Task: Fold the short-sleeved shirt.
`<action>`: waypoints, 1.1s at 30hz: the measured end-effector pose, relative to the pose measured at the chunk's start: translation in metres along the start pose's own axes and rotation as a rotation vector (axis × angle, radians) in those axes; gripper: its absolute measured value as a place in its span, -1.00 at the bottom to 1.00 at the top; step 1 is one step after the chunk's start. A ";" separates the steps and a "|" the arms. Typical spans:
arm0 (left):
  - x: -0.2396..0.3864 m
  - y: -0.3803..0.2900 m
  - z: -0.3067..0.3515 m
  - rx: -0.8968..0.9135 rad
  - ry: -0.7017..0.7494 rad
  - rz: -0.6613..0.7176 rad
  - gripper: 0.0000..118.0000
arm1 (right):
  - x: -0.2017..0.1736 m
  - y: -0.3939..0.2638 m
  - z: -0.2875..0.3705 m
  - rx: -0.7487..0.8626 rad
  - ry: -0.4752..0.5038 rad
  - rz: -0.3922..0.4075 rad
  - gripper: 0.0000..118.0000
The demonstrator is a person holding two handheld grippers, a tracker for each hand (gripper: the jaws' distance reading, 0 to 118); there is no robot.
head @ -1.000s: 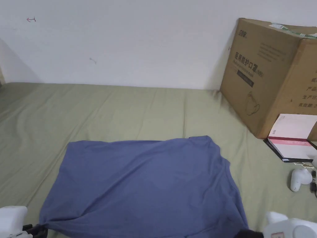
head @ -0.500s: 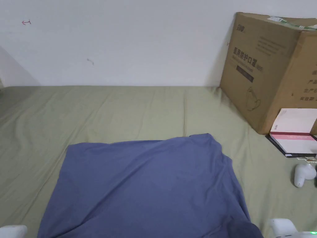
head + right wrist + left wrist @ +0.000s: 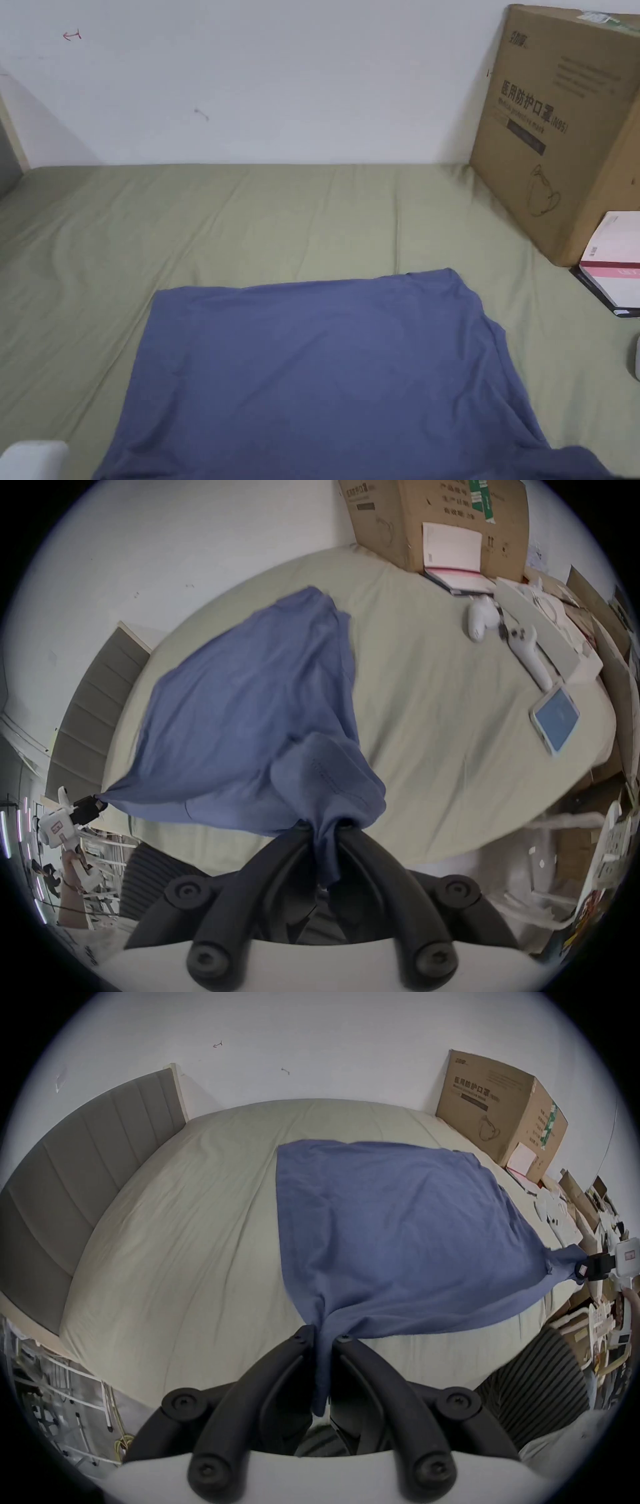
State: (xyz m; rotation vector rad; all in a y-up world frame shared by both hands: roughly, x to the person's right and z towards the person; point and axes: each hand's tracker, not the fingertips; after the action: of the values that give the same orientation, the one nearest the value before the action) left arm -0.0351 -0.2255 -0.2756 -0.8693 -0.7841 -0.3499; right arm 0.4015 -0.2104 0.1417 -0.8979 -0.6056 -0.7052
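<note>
A blue short-sleeved shirt [image 3: 331, 369] lies spread on the olive-green bed sheet [image 3: 262, 212], stretched toward the near edge. In the left gripper view my left gripper [image 3: 323, 1333] is shut on the shirt's [image 3: 398, 1227] near left corner, the cloth bunched between the black jaws. The right gripper [image 3: 349, 1269] shows far right there, clamping the other corner. In the right gripper view my right gripper [image 3: 325, 821] is shut on a gathered sleeve corner of the shirt [image 3: 242, 694]; the left gripper [image 3: 88, 807] shows at far left holding its corner.
A big cardboard box [image 3: 562, 119] stands at the bed's back right against the white wall, with a book [image 3: 615, 262] leaning on it. White handheld devices [image 3: 481, 618] and a tablet [image 3: 556, 719] lie on the bed's right side. A grey headboard [image 3: 79, 1165] is at left.
The head camera has shifted, so the box and book sit farther right. Both gripper bodies have dropped toward or below the frame's bottom edge, and the shirt's near edge reaches lower and looks flatter.
</note>
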 end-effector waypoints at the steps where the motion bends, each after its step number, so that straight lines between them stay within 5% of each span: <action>1: -0.001 0.007 -0.002 0.009 -0.003 0.005 -0.89 | -0.005 0.012 0.000 0.013 0.005 0.008 -0.97; 10: -0.017 0.129 -0.096 -0.121 -0.003 -0.005 -0.85 | -0.023 0.156 -0.076 0.042 0.034 -0.070 -0.96; 12: -0.016 0.142 -0.116 -0.137 -0.004 0.003 -0.34 | -0.028 0.173 -0.100 0.036 0.021 -0.080 -0.90; 13: -0.017 0.146 -0.121 -0.139 -0.006 0.011 0.32 | -0.030 0.176 -0.107 0.039 0.008 -0.090 -0.63; 14: -0.019 0.149 -0.126 -0.141 -0.009 0.046 0.63 | -0.033 0.180 -0.115 0.043 -0.003 -0.097 -0.16; 15: -0.020 0.150 -0.130 -0.139 -0.013 0.070 0.67 | -0.036 0.180 -0.118 0.073 -0.029 -0.098 0.44; 16: -0.021 0.149 -0.131 -0.121 -0.035 0.101 0.66 | -0.038 0.180 -0.119 0.113 -0.044 -0.095 0.93; 17: -0.022 0.150 -0.129 -0.097 -0.047 0.128 0.66 | -0.041 0.178 -0.120 0.141 -0.049 -0.081 1.00; 22: -0.017 0.146 -0.112 -0.008 -0.157 0.192 0.66 | -0.052 0.159 -0.108 0.208 -0.026 -0.026 1.00; 29: 0.007 0.096 -0.039 0.292 -0.098 0.109 0.62 | -0.073 0.091 -0.047 0.437 0.093 0.141 0.94; 31: 0.012 0.071 -0.013 0.382 -0.118 0.152 0.44 | -0.075 0.057 -0.021 0.581 0.174 0.121 0.87; 33: 0.015 0.046 0.013 0.492 -0.153 0.205 -0.02 | -0.084 0.024 0.003 0.680 0.168 0.124 0.73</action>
State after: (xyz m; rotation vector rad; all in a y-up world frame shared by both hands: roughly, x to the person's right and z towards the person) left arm -0.0045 -0.1868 -0.2847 -0.5079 -0.8651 0.0946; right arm 0.3665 -0.1735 0.0707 -0.2385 -0.5795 -0.4096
